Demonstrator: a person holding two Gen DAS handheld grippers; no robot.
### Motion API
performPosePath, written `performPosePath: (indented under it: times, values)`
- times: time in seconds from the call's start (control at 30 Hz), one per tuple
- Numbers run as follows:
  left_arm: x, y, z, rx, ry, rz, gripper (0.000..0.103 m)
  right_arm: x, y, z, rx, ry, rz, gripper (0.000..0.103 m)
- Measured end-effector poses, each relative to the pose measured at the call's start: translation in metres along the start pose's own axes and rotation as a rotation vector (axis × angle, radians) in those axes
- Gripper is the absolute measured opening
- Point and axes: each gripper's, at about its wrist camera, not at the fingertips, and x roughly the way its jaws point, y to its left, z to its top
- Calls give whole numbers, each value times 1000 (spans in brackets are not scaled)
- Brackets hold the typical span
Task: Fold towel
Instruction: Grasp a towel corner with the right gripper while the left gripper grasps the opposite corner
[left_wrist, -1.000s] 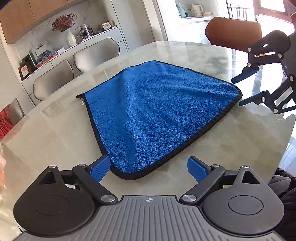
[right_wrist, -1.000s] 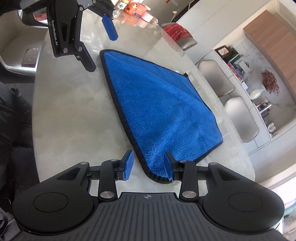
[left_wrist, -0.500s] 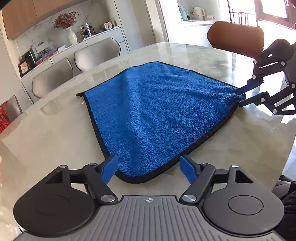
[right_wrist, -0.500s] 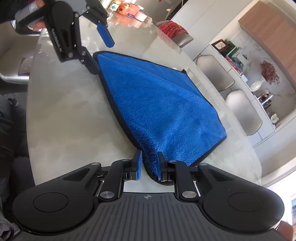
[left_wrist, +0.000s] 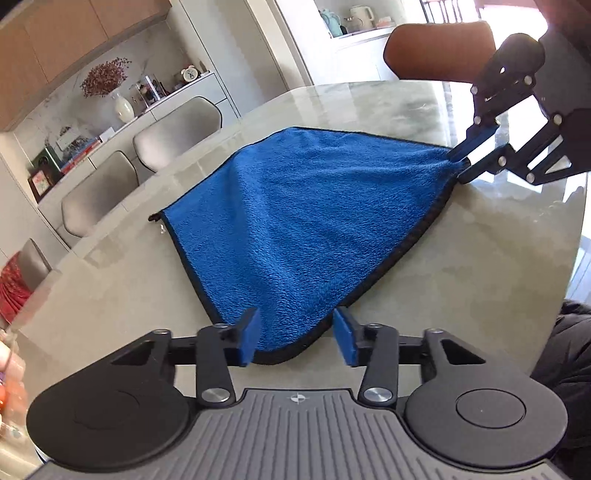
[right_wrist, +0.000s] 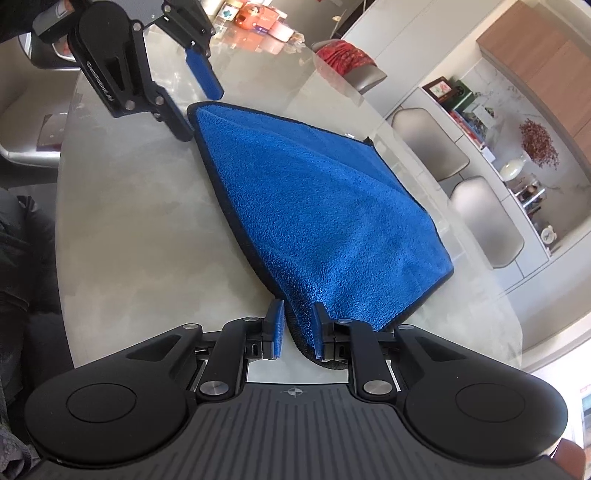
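On a pale, glossy marble table (left_wrist: 461, 258) lies the blue towel (left_wrist: 306, 229), edged in black and spread nearly flat. Its near corner sits between the parted fingers of the left gripper (left_wrist: 295, 338), which has not closed on it. At another corner the right gripper (right_wrist: 295, 334) pinches the cloth and lifts it slightly off the stone. Beyond the table stand grey upholstered chairs (left_wrist: 177, 131) and a brown chair (left_wrist: 439, 48). Along the wall runs a white sideboard (left_wrist: 192, 85) carrying a vase of dried flowers (left_wrist: 122, 107), books and a small clock.
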Motion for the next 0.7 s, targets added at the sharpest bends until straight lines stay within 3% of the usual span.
performPosePath:
  times: [0.03,0.1,0.3,0.43,0.7]
  values:
    - [0,-1,1,9,6,-6,20,0,0,0,4,0,2,15]
    - [0,-4,3,44,34,-1,9,-1,-1,0,18,-2,9,11]
    - [-5,-14,-2,198,44,69,16,-6,-7,0,69,-20,14,7]
    - [-6,-17,-6,339,59,119,29,-9,-11,0,90,-22,17,7]
    - [4,-28,-7,573,118,140,34,-10,-3,2,64,-12,19,7]
